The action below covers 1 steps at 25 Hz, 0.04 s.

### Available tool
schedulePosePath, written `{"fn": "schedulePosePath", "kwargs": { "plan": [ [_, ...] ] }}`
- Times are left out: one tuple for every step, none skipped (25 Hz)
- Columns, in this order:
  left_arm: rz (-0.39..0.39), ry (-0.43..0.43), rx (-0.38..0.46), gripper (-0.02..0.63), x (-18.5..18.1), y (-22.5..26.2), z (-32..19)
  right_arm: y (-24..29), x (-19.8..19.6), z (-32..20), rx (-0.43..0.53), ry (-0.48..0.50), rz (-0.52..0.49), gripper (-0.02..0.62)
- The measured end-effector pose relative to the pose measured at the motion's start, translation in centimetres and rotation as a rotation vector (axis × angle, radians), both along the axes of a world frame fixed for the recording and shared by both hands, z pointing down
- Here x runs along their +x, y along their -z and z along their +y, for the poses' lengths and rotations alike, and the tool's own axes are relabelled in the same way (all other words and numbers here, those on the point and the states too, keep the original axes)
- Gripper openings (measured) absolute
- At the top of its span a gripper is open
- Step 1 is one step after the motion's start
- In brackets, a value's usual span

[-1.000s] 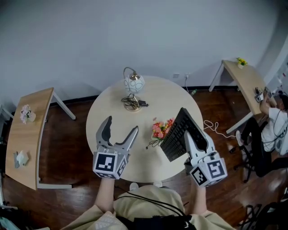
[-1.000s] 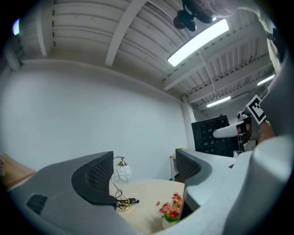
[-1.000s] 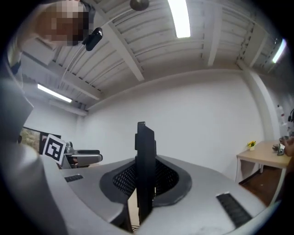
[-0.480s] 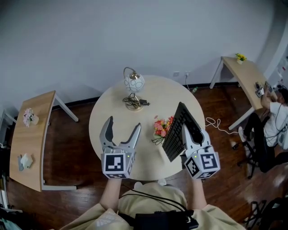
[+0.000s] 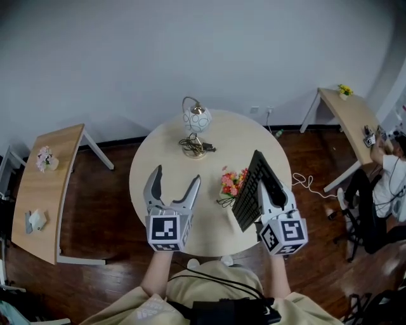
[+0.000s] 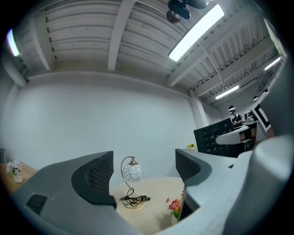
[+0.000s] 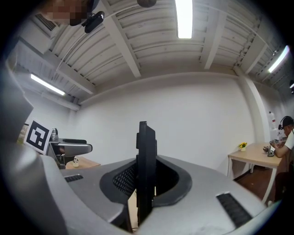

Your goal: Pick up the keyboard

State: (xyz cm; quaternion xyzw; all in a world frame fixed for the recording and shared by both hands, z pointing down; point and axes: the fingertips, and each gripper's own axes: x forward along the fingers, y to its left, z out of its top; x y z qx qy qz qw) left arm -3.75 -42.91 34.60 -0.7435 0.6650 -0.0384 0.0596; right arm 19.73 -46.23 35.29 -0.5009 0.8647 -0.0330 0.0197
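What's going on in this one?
A person at a round table has a tool in each hand. The right tool is shut on a black keyboard, holding it tipped up on edge beside some flowers. The left tool is open and empty over the table, pointing toward a lamp.

Even, bright indoor light; sharp frames.
Ceiling light strips [image 7: 184, 13] glare white in both gripper views, whose fisheye edges bend and darken; the head view shows only soft shadows on the counter [image 5: 235, 146].
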Motion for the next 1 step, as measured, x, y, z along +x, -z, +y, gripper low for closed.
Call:
{"fn": "schedulePosePath", "kwargs": {
  "plan": [
    [0.001,0.001,-0.010,0.408,0.00,-0.04,0.08,-0.14,0.04,0.11,-0.008,-0.001,-0.002,0.089]
  ]
}}
